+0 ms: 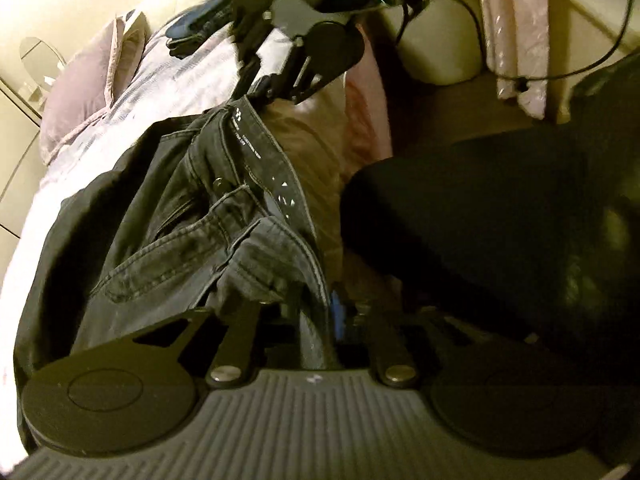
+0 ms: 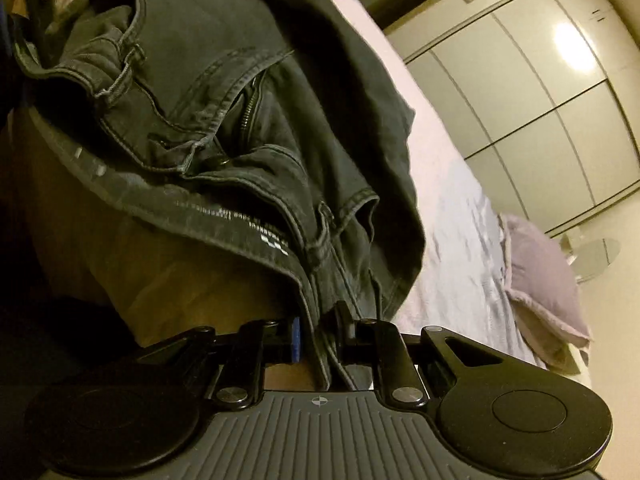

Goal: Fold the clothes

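Dark grey jeans [image 1: 168, 208] lie over the pale bed, waistband stretched between my two grippers. My left gripper [image 1: 316, 316] is shut on one end of the waistband. My right gripper [image 1: 260, 84] shows in the left wrist view at the far end of the waistband, shut on it. In the right wrist view the right gripper [image 2: 320, 340] pinches the waistband edge, and the jeans [image 2: 256, 112] spread away with the open zip and button showing. The legs run out of sight over the bed.
The bed [image 1: 52, 200] has a pale cover and a lilac pillow [image 1: 80, 92], also in the right wrist view [image 2: 540, 280]. Wardrobe doors [image 2: 520, 92] stand beyond. A person's dark leg [image 1: 460, 216] is at the bedside. A pink curtain [image 1: 516, 32] and a cable hang nearby.
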